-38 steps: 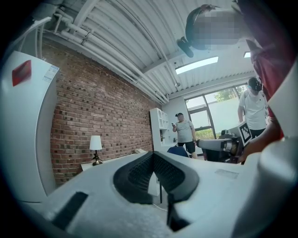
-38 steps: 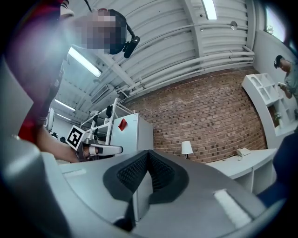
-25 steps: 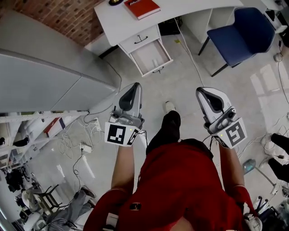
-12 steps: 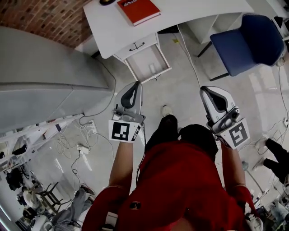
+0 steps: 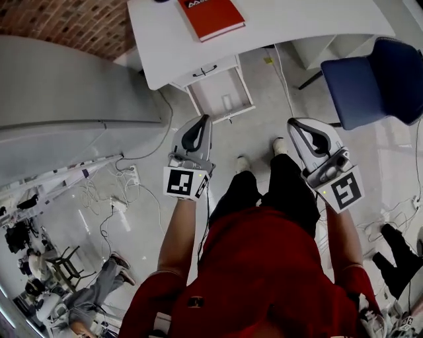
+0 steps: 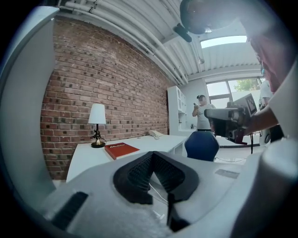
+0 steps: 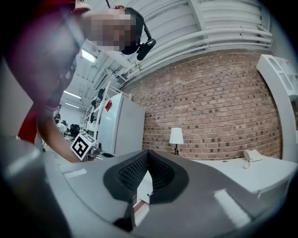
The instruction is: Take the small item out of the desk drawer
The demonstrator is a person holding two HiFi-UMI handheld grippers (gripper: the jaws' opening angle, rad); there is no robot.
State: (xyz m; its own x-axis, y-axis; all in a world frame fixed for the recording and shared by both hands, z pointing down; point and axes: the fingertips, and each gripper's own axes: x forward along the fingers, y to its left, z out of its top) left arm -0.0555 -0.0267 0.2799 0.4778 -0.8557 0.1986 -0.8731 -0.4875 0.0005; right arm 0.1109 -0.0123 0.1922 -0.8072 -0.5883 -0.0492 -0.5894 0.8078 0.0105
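The white desk (image 5: 277, 26) stands ahead with its drawer (image 5: 210, 99) pulled open. A small pale item (image 5: 227, 101) lies on the drawer's floor. My left gripper (image 5: 203, 120) hangs in the air just short of the drawer's front, shut and holding nothing; in the left gripper view (image 6: 152, 154) its black pads meet at the tips. My right gripper (image 5: 293, 123) is level with it, to the right of the drawer above the floor, also shut and holding nothing (image 7: 148, 151). Both point towards the desk.
A red book (image 5: 211, 14) lies on the desk, and a lamp (image 6: 97, 124) stands near the brick wall. A blue chair (image 5: 377, 79) is at the right. A tall grey cabinet (image 5: 66, 119) fills the left. Cables trail on the floor (image 5: 112, 204).
The person has stepped forward, so the desk and open drawer are nearer to both grippers. Both grippers stay shut and level with each other.
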